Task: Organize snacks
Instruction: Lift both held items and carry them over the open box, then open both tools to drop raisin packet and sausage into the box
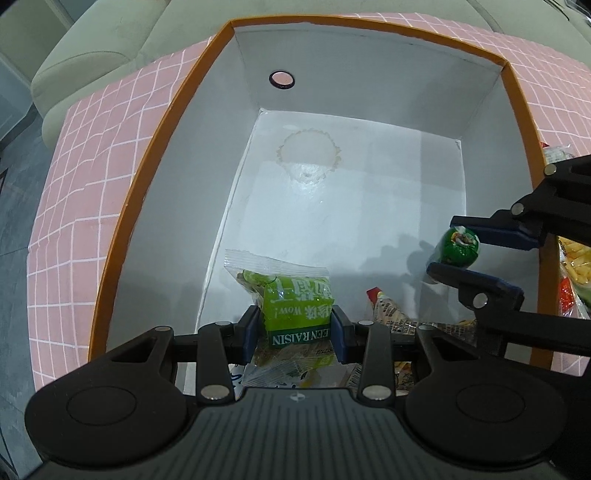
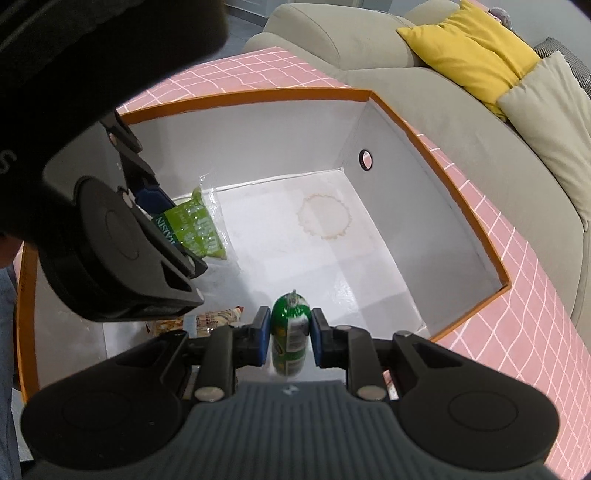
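Note:
An orange-rimmed box (image 1: pixel 229 33) with a white inside sits on the pink checked tablecloth; it also shows in the right wrist view (image 2: pixel 461 206). My left gripper (image 1: pixel 297 328) is shut on a green raisin packet (image 1: pixel 295 306) and holds it over the box's near left part. The packet also shows in the right wrist view (image 2: pixel 192 225). My right gripper (image 2: pixel 290 330) is shut on a green sausage-shaped snack (image 2: pixel 290 332) and holds it inside the box, at right in the left wrist view (image 1: pixel 458 245).
Other snack packets (image 1: pixel 391 314) lie on the box floor near its front. More snacks (image 1: pixel 572 266) lie on the cloth right of the box. A round stain (image 2: pixel 325 218) marks the box floor. A sofa with a yellow cushion (image 2: pixel 469 44) stands behind.

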Demonstrator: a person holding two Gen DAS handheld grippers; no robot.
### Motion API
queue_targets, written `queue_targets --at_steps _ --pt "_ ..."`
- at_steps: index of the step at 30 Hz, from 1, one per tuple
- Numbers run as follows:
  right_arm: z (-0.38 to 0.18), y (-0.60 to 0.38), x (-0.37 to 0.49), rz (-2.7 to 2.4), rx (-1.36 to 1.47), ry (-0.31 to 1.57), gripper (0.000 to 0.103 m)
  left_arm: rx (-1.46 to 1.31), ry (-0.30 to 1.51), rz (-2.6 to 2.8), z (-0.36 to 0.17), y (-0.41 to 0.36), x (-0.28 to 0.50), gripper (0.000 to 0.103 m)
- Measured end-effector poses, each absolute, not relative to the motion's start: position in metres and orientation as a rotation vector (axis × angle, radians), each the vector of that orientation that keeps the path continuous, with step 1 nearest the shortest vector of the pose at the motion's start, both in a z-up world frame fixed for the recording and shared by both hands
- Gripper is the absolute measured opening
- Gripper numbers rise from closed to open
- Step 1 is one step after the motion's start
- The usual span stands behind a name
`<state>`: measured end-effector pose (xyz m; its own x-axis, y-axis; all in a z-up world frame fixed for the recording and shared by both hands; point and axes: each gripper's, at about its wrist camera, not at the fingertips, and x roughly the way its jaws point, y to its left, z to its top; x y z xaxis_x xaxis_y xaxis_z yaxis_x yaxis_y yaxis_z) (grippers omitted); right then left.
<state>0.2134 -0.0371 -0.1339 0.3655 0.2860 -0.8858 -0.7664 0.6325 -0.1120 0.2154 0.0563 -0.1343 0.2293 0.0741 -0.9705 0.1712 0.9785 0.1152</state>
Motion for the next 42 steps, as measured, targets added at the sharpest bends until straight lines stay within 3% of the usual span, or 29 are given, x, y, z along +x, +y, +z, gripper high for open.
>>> queue_targets --at_steps 4,10,15,26,42 --pt "-0.130 -0.036 0.213 0.732 -0.582 0.970 0.019 0.210 1.339 -0.064 -0.134 0.057 0.216 0.047" --pt "-0.127 -0.037 0.212 0.714 -0.584 0.972 0.033 0.206 1.320 -0.053 -0.126 0.059 0.215 0.049" --pt "-0.123 -0.040 0.211 0.704 -0.573 0.978 0.039 0.200 1.302 -0.041 -0.117 0.062 0.211 0.064" --pt "-0.098 -0.054 0.199 0.699 -0.505 0.970 0.059 0.143 1.240 -0.033 -0.095 0.068 0.196 0.065" --pt "-0.070 -0.089 0.166 0.636 -0.349 0.918 0.062 0.103 1.144 -0.041 -0.067 0.064 0.166 0.065"
